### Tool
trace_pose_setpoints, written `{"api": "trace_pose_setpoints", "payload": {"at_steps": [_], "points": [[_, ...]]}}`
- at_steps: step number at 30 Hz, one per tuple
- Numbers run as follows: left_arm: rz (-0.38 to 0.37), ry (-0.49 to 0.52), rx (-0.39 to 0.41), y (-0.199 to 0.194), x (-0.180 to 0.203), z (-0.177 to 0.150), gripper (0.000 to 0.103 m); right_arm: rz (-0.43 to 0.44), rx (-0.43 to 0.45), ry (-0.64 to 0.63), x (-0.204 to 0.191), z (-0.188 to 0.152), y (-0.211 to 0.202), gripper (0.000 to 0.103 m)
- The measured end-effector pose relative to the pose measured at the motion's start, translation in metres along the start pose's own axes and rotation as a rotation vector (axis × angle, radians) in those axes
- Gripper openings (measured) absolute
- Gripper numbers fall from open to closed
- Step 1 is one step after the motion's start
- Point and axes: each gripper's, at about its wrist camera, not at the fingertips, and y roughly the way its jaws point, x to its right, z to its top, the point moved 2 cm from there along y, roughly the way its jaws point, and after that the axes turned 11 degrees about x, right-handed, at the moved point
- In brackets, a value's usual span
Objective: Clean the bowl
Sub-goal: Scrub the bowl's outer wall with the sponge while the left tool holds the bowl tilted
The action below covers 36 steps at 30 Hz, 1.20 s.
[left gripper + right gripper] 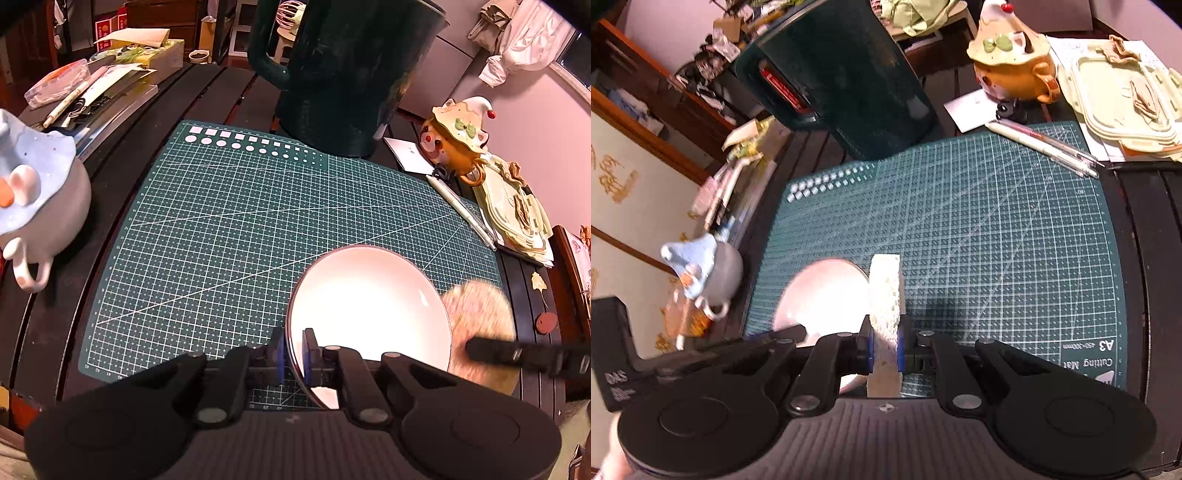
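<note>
A white bowl [365,295] with a dark rim is tilted above the green cutting mat [229,229]. My left gripper [293,354] is shut on the bowl's near rim, one pad inside and one outside. In the right wrist view my right gripper [885,347] is shut on a pale yellow sponge [885,291] that stands upright just to the right of the bowl [820,295]. In the left wrist view the sponge [480,314] is a blurred patch at the bowl's right edge, with the right gripper's dark fingers [517,354] beside it.
A tall dark green kettle [343,74] stands at the mat's far edge. A blue-and-grey lidded mug [37,206] sits left of the mat. An orange teapot [458,140], pens [461,210] and a pale lidded container [517,210] lie to the right. Papers clutter the far left.
</note>
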Motion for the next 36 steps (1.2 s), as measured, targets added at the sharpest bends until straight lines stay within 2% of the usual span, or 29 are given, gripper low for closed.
{"api": "trace_pose_setpoints", "payload": {"at_steps": [3,10,15,23,30,36], "points": [[0.0,0.0,-0.001,0.0,0.0,0.0,0.008,0.01,-0.026,0.011,0.003,-0.003,0.003,0.011],[-0.003,0.0,-0.003,0.0,0.0,0.0,0.008,0.021,0.011,0.062,0.008,0.006,0.004,0.011],[-0.001,0.002,-0.001,0.0,0.0,0.0,0.008,0.036,-0.027,-0.008,0.001,-0.007,-0.004,0.011],[-0.008,-0.01,-0.005,0.0,0.001,-0.001,0.01,0.011,0.017,0.018,0.005,0.003,-0.002,0.01],[-0.011,-0.017,-0.006,0.0,0.0,0.0,0.01,0.008,-0.07,-0.068,-0.002,-0.014,0.008,0.01],[-0.01,-0.014,-0.005,0.0,0.001,-0.001,0.01,0.005,0.016,0.011,0.011,0.001,-0.001,0.01]]}}
